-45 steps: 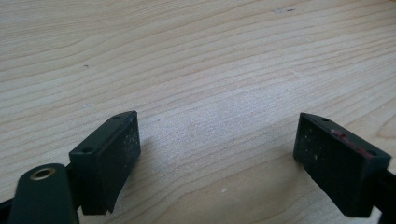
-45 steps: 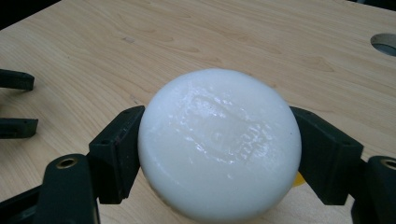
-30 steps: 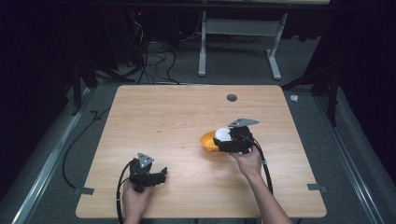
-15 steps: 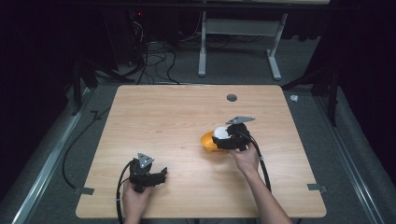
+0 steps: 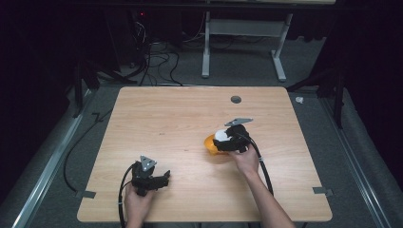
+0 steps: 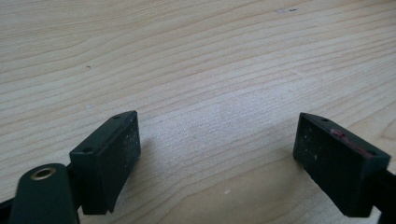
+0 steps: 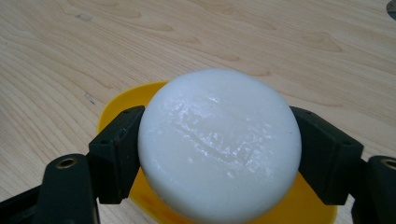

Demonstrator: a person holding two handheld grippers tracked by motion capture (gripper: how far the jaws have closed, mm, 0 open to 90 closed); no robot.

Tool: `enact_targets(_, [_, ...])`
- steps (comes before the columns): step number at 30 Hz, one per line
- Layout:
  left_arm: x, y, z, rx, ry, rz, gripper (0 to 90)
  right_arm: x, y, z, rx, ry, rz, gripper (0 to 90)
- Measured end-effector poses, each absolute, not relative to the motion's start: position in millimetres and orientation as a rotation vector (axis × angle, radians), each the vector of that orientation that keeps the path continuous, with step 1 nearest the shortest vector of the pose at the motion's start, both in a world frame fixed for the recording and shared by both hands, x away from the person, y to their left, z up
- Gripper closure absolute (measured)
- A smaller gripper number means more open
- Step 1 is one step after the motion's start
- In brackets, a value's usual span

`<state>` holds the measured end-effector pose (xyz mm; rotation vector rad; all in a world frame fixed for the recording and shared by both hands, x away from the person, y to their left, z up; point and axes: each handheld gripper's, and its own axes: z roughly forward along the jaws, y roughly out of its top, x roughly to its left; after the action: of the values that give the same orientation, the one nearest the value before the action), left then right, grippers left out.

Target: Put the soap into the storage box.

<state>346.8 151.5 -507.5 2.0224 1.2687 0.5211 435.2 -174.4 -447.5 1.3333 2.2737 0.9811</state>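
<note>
Right gripper (image 7: pixel 219 149) was clamped on the white soap bar (image 7: pixel 218 142), lower centre of frame, just above the yellow dish (image 7: pixel 119 105). Risk: the slick, rounded bar could squirt out and miss the dish. Left gripper (image 6: pixel 219 154) sat spread wide, holding nothing, over the table (image 6: pixel 196 56).

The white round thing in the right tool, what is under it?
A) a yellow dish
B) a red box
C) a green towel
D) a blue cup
A: in the right gripper view the right tool holds the white round thing over a yellow dish on the wooden table.
</note>
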Motion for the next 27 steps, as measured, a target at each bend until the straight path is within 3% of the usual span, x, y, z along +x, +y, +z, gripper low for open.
enact_targets(14, [346.2,151.3,-507.5,2.025,1.263,0.521,15.2,438.0,-170.7,-458.0,1.354,2.280,0.951,24.2])
enact_targets(27, [346.0,151.2,-507.6,2.027,1.261,0.521,15.2,426.0,-178.9,-439.2,1.303,2.212,1.079,27.6])
